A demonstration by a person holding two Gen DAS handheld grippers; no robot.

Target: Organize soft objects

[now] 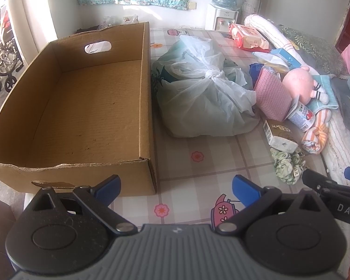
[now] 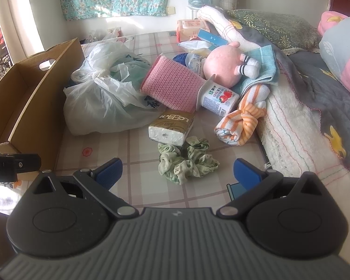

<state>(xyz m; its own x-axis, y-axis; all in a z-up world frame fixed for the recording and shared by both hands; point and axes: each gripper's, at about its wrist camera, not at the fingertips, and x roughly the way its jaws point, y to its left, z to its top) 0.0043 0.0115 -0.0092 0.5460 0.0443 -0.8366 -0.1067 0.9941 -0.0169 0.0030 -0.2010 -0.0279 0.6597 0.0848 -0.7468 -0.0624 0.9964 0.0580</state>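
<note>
An empty cardboard box (image 1: pixel 86 107) stands on the left of the bed sheet; it also shows in the right wrist view (image 2: pixel 30 98). A green scrunchie (image 2: pixel 186 161) lies just ahead of my open, empty right gripper (image 2: pixel 177 172). Beyond it lie an orange striped towel (image 2: pixel 242 121), a pink sponge (image 2: pixel 172 84), a pink plush toy (image 2: pixel 224 63), a blue cloth (image 2: pixel 263 70) and a tied plastic bag (image 2: pixel 105 95). My left gripper (image 1: pixel 176 186) is open and empty, near the box's front right corner. The scrunchie (image 1: pixel 287 163) lies to its right.
A tissue pack (image 2: pixel 172 128) and a yoghurt cup (image 2: pixel 219 100) lie among the soft things. Wet-wipe packs (image 2: pixel 191 28) and a blue carton (image 2: pixel 212 38) sit further back. A folded quilt (image 2: pixel 303 116) and pillows (image 2: pixel 275 28) bound the right side. A water dispenser (image 1: pixel 221 16) stands at the wall.
</note>
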